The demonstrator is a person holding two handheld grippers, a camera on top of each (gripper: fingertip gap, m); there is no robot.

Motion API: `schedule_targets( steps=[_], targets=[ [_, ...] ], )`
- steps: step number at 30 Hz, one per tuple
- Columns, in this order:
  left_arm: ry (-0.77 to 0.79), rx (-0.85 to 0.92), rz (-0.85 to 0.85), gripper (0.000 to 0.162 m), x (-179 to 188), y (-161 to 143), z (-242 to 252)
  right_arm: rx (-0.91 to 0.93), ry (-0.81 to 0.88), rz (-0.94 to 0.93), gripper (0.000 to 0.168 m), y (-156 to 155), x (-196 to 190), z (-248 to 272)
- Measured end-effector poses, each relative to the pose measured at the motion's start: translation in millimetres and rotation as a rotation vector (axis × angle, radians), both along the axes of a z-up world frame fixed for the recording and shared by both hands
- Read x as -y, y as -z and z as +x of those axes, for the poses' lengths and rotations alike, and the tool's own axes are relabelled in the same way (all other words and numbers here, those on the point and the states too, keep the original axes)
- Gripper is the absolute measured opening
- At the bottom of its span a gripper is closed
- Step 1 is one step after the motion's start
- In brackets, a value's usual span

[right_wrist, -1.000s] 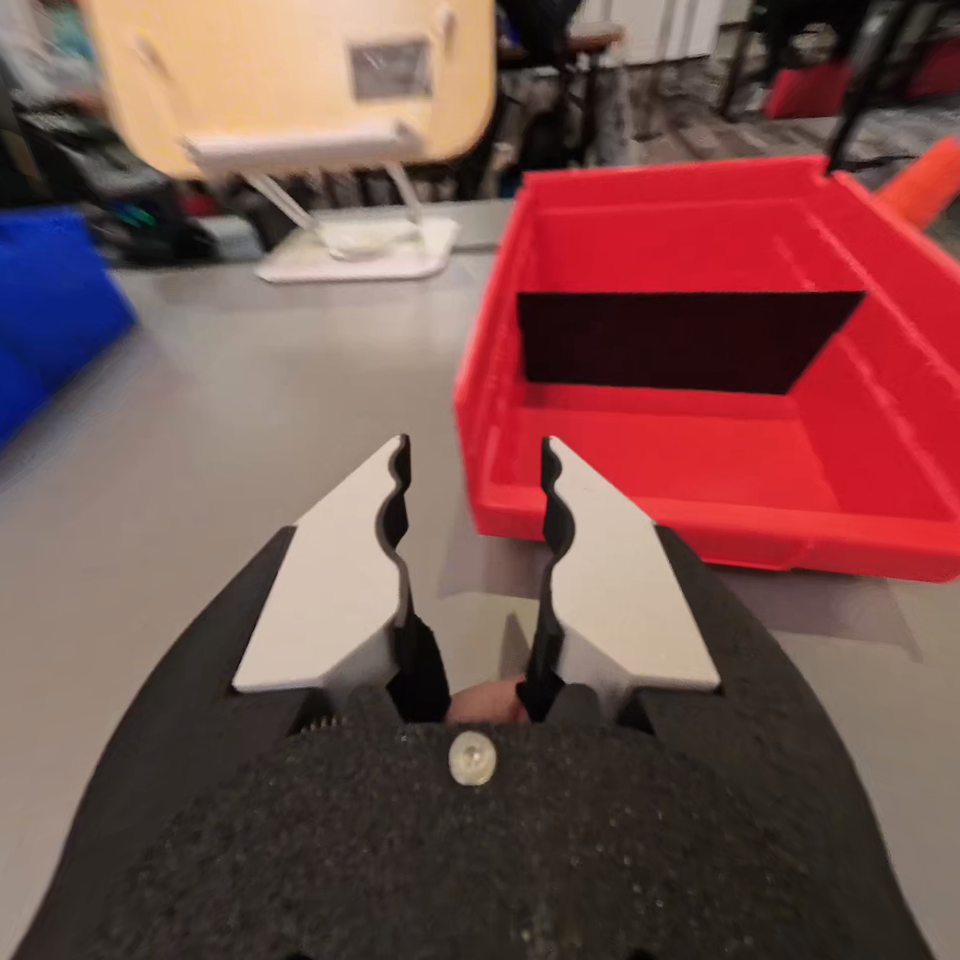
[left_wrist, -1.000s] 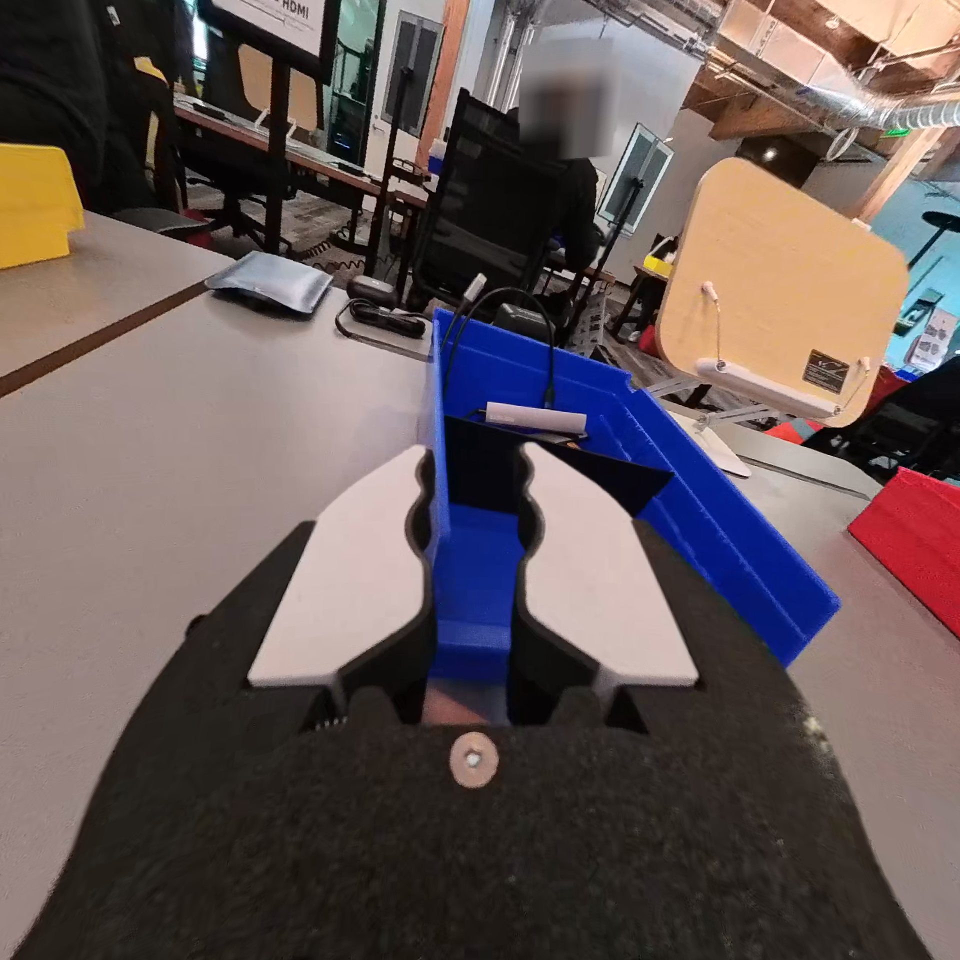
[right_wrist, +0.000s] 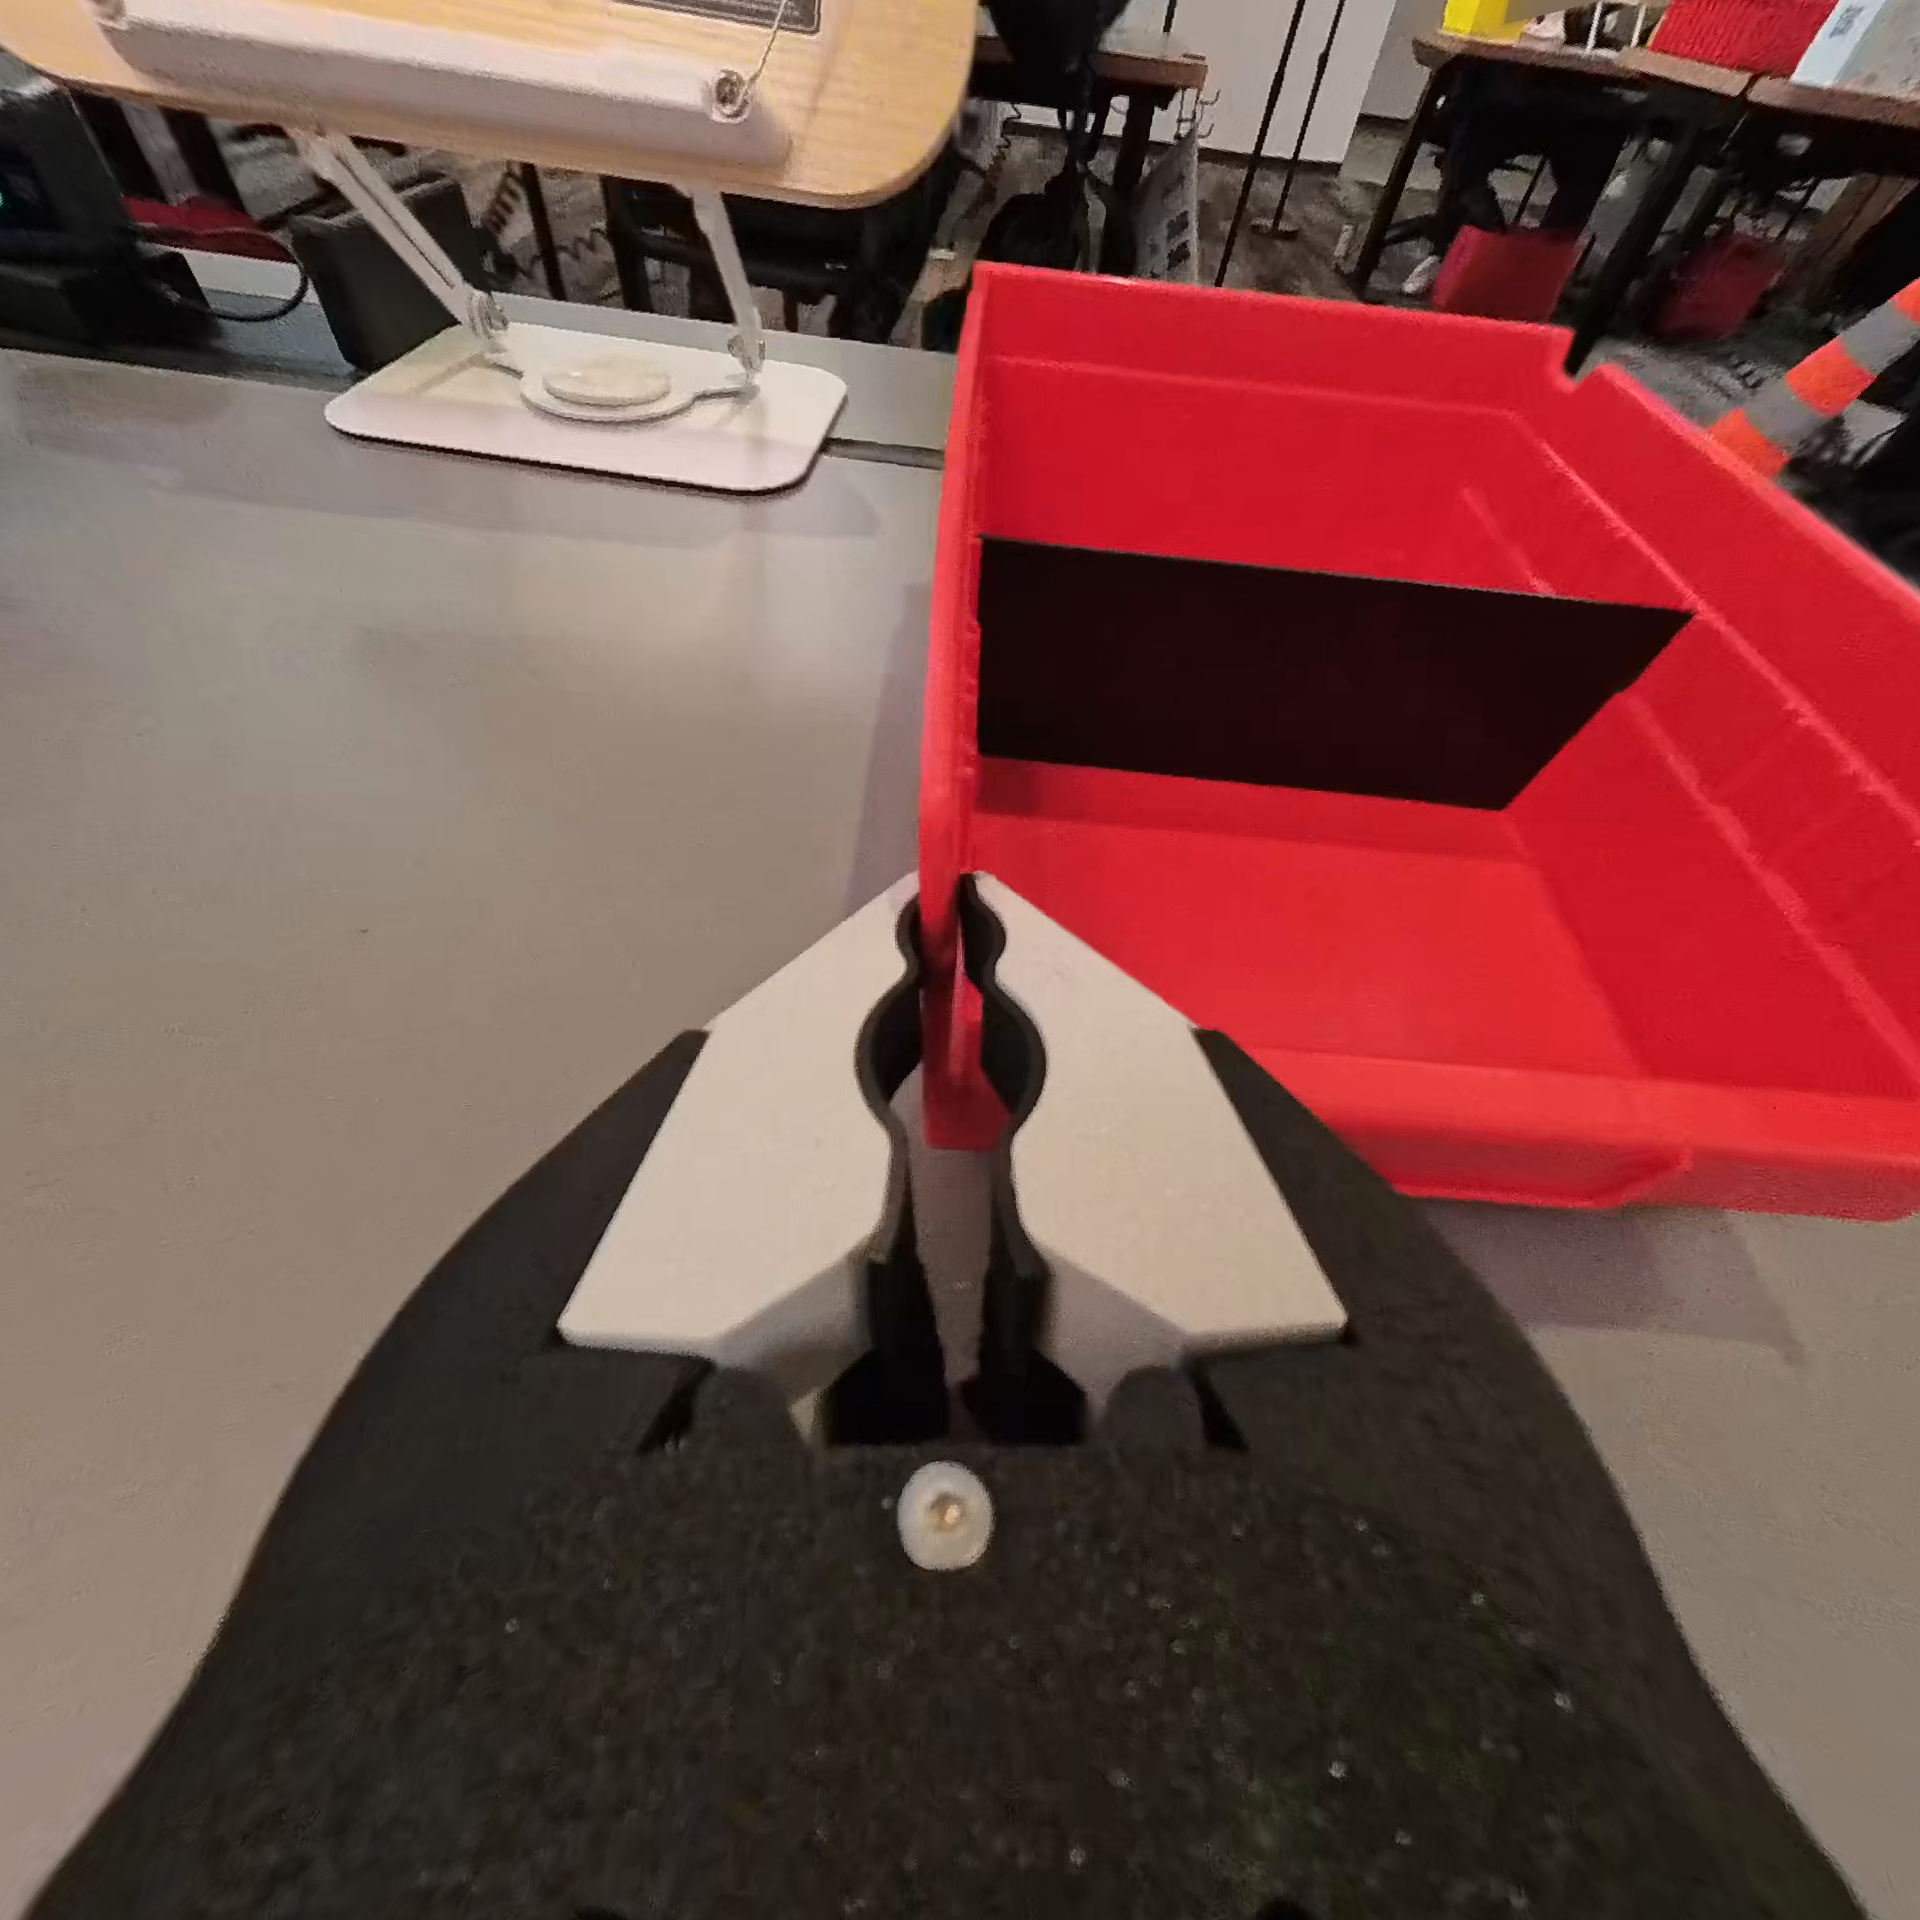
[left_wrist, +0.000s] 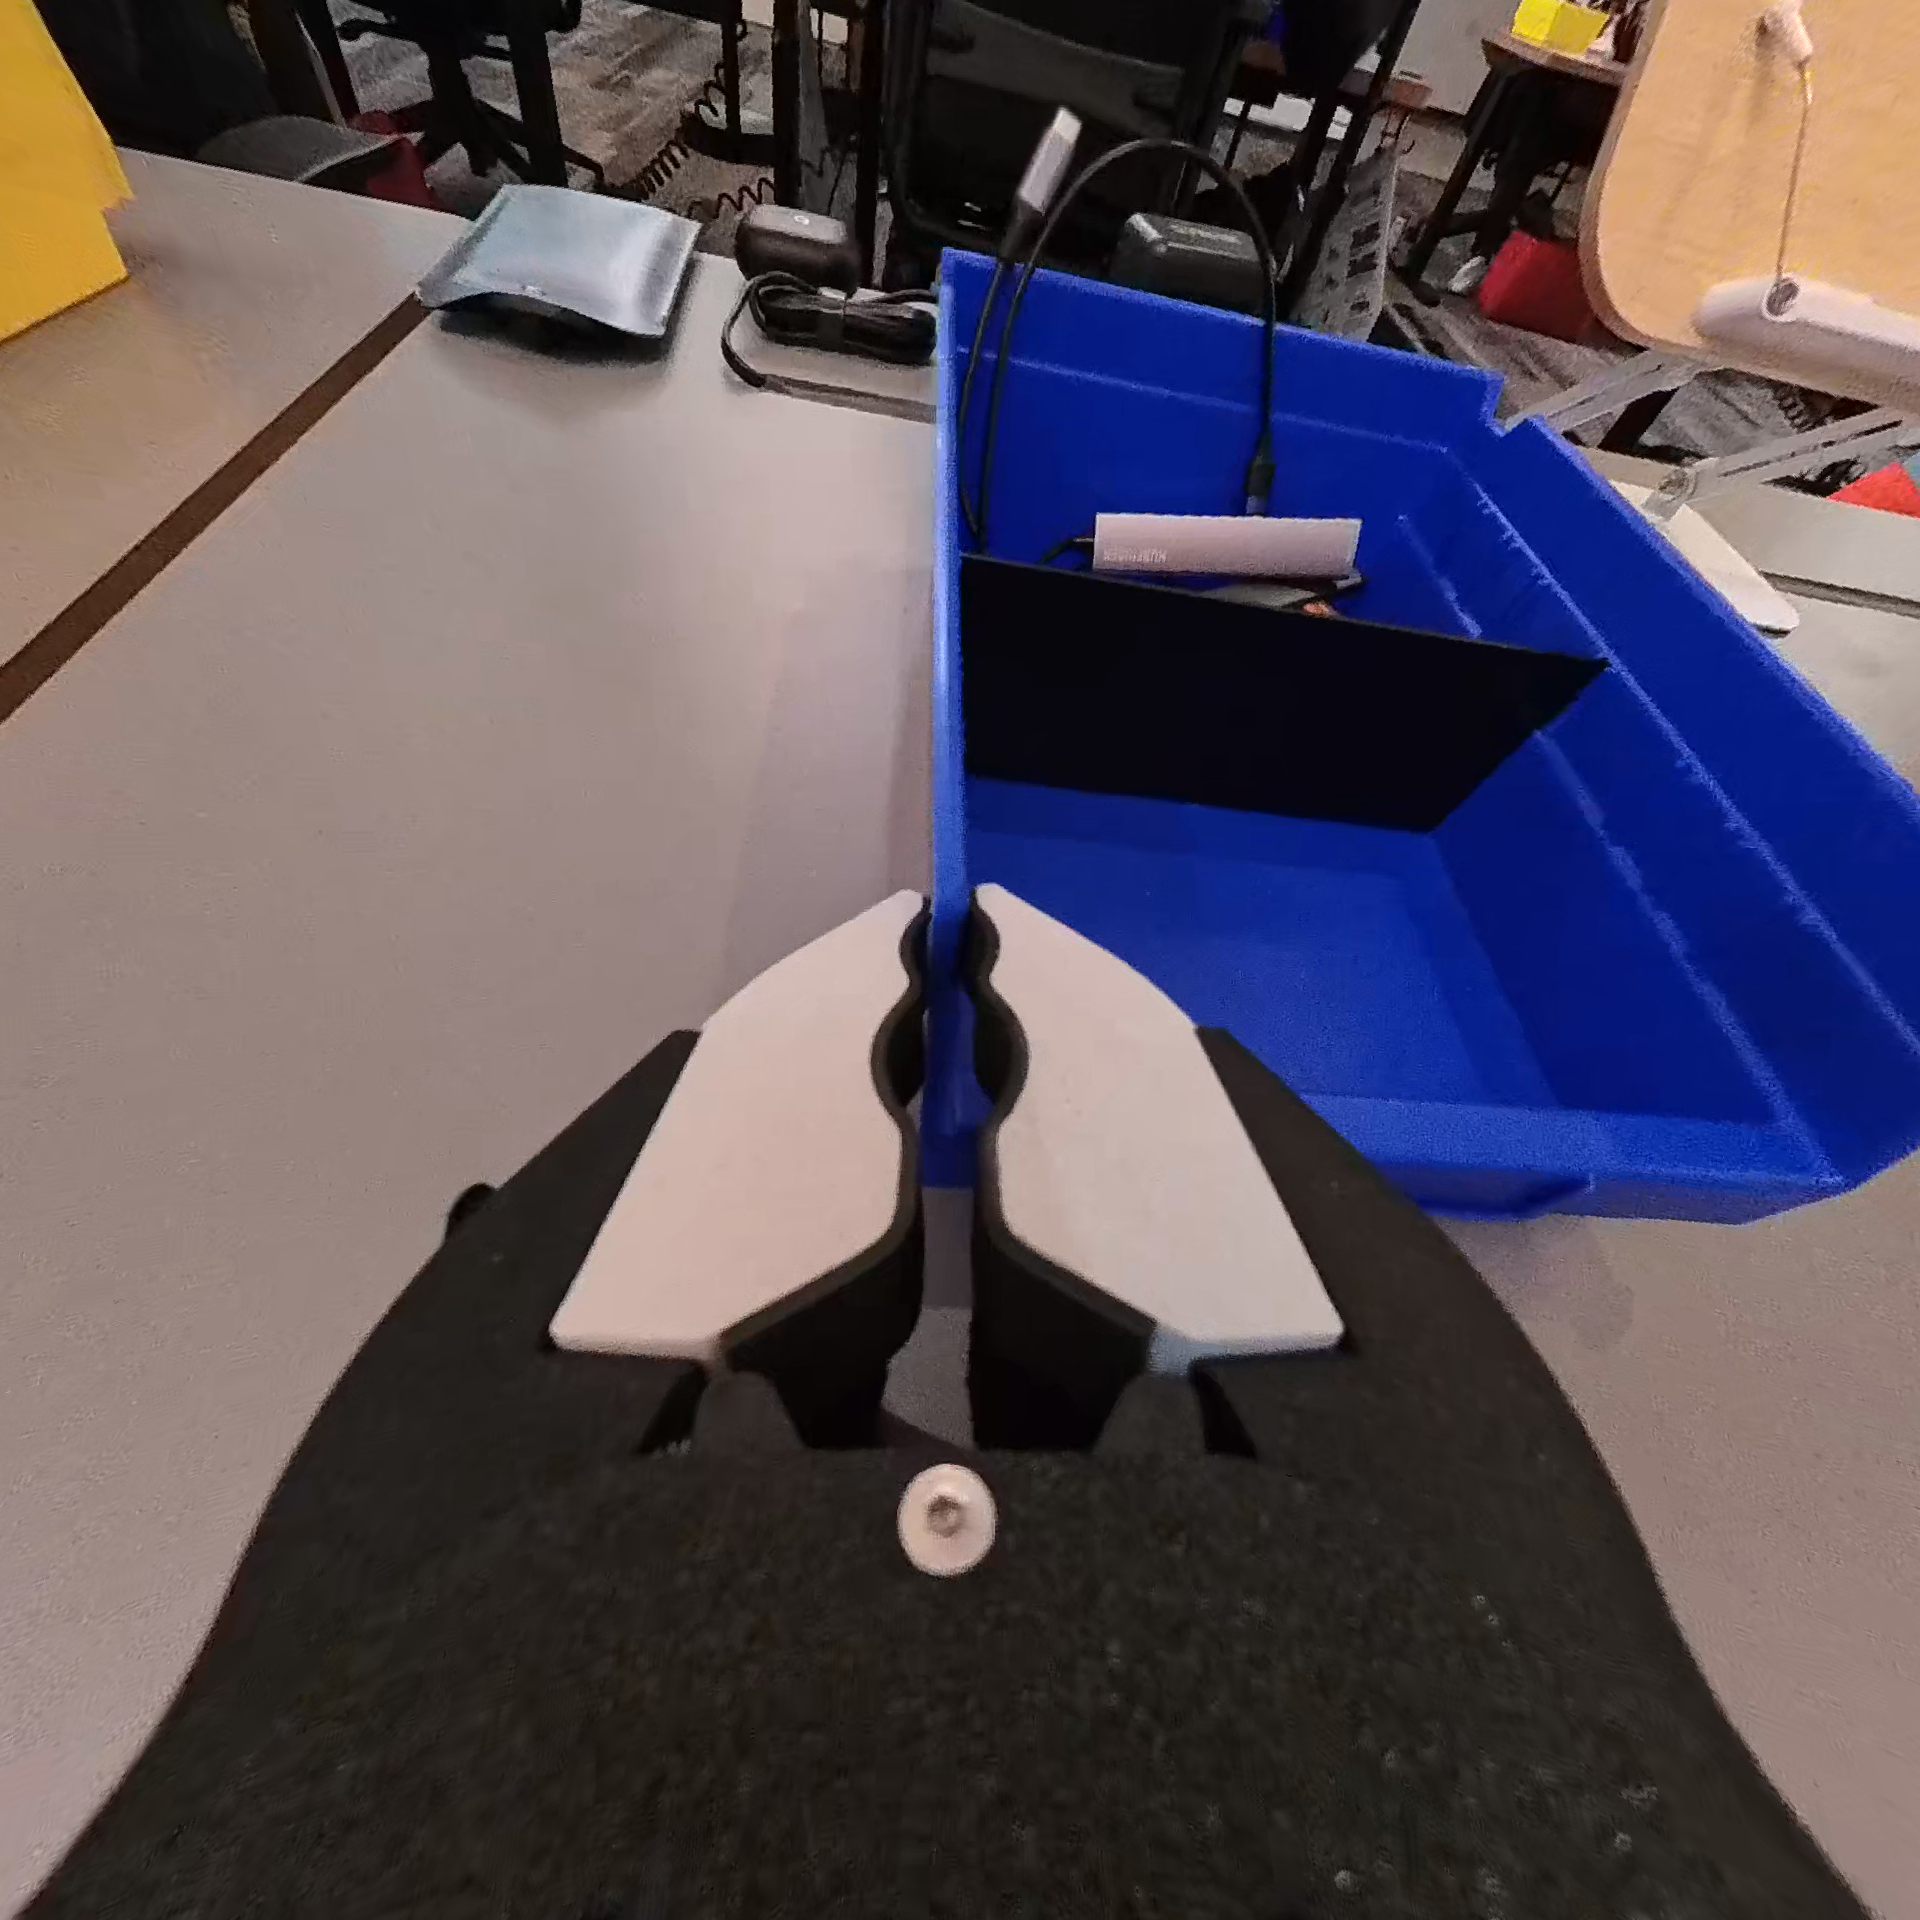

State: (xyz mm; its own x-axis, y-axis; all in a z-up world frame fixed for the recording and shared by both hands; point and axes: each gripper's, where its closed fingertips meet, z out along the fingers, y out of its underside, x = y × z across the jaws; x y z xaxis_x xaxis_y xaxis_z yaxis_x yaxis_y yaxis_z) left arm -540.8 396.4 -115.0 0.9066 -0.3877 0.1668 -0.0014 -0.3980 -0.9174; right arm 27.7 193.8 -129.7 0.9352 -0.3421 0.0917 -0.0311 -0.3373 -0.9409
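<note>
My left gripper [left_wrist: 948,914] is shut on the near left wall of a blue bin [left_wrist: 1558,1174] that sits on a grey table. The bin has a black divider [left_wrist: 1226,707]; behind it lie a white stick-shaped device [left_wrist: 1226,542] and a black cable [left_wrist: 1143,177]. The near compartment is empty. My right gripper [right_wrist: 943,899] is shut on the near left wall of a red bin [right_wrist: 1558,1143] on the same kind of grey table. The red bin has a black divider [right_wrist: 1278,675] and both its compartments look empty.
A wooden board on a white stand [right_wrist: 582,405] stands behind and left of the red bin. A grey pouch [left_wrist: 566,265], a black charger with cord [left_wrist: 810,301] and a yellow bin [left_wrist: 52,177] lie at the table's far side. Chairs and desks stand beyond. My right fingertips sit around 60 cm from my left ones. The white stick-shaped device [left_wrist: 1226,542] lies some 25 cm from my left tips, 50 cm from my right tips.
Both grippers have closed: the left one from astride the blue bin's wall onto it, the right one moved forward from short of the red bin and shut on its wall. Both views tilted downward.
</note>
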Motion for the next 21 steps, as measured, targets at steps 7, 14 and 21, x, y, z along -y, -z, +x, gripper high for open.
schedule_targets(
  steps=[7, 14, 21],
  targets=[
    [-0.015, 0.01, 0.006, 0.003, 1.1, -1.2, -0.8, -0.042, -0.014, 0.02, 0.002, -1.5, -0.1, -1.6],
    [-0.113, -0.006, 0.063, 0.019, 20.9, -26.0, -14.2, -0.156, -0.196, 0.226, 0.026, -48.0, 32.5, -36.7],
    [0.008, 0.281, -0.033, 0.019, 116.3, -17.0, 34.1, -0.128, -0.409, 0.171, 0.026, -41.9, 27.1, -91.1]
  ],
)
